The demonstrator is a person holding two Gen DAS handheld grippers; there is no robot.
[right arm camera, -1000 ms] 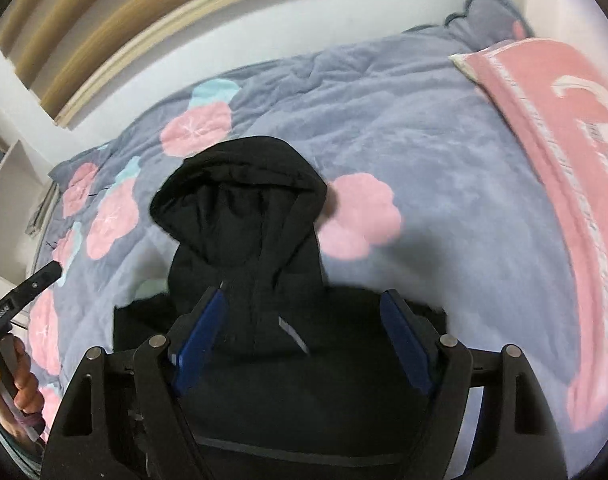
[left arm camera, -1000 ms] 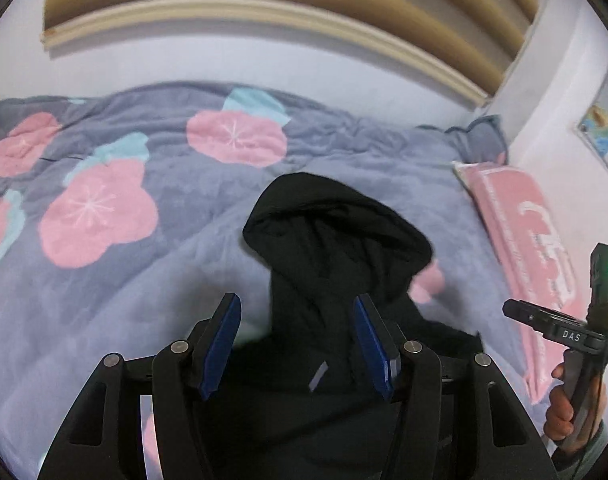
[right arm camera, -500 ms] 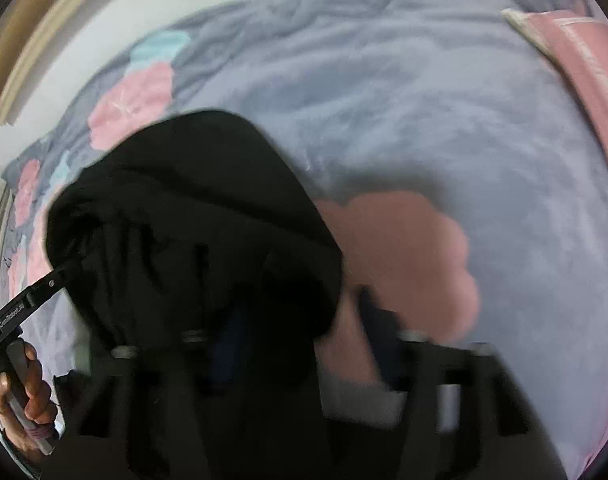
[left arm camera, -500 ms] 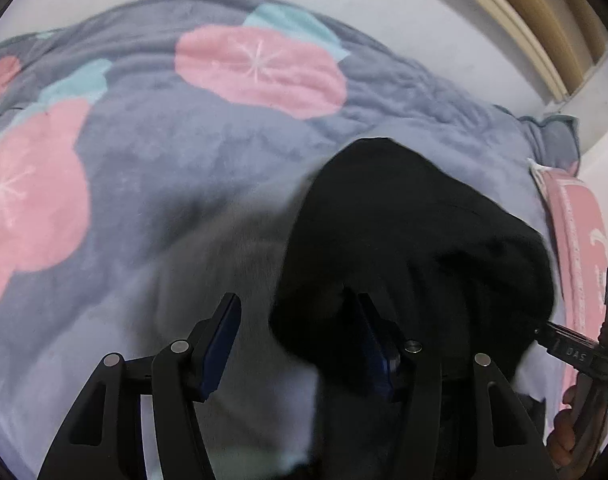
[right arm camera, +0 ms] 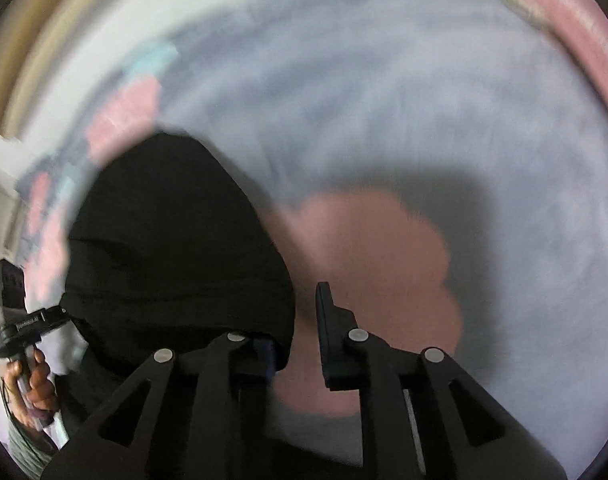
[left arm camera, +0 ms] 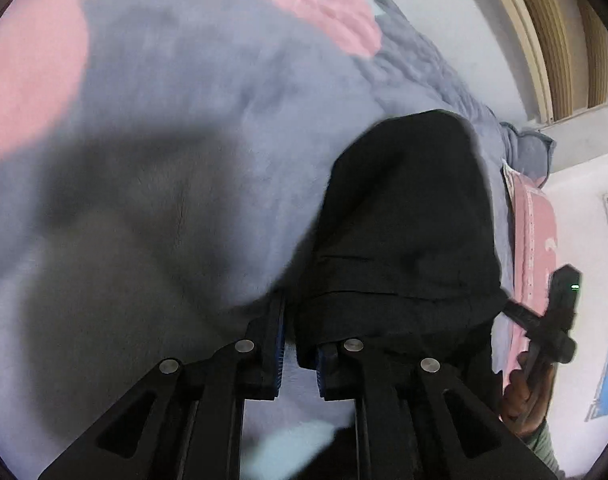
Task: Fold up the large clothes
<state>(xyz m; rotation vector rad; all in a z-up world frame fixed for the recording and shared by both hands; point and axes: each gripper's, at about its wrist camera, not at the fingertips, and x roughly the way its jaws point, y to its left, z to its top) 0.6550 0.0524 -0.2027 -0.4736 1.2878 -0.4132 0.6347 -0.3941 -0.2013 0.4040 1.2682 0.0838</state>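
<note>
A black hooded jacket lies on a grey-blue blanket with pink flowers. In the left wrist view its hood (left arm camera: 408,216) fills the right middle, and my left gripper (left arm camera: 298,344) is nearly shut on the hood's left edge. In the right wrist view the hood (right arm camera: 172,248) fills the left side. My right gripper (right arm camera: 294,340) has narrowed its jaws around the hood's right edge, with a small gap between the pads. This view is blurred by motion. Each gripper's handle shows in the other view, the right one (left arm camera: 552,320) and the left one (right arm camera: 20,320).
The blanket (left arm camera: 184,140) covers the bed on all sides. A pink pillow (left arm camera: 532,232) lies at the bed's right side by a white wall. A wooden headboard (left arm camera: 564,40) runs behind the bed.
Both grippers moved forward and down to the hood's two edges and closed from wide open to narrow. The hood now lies between the two grippers.
</note>
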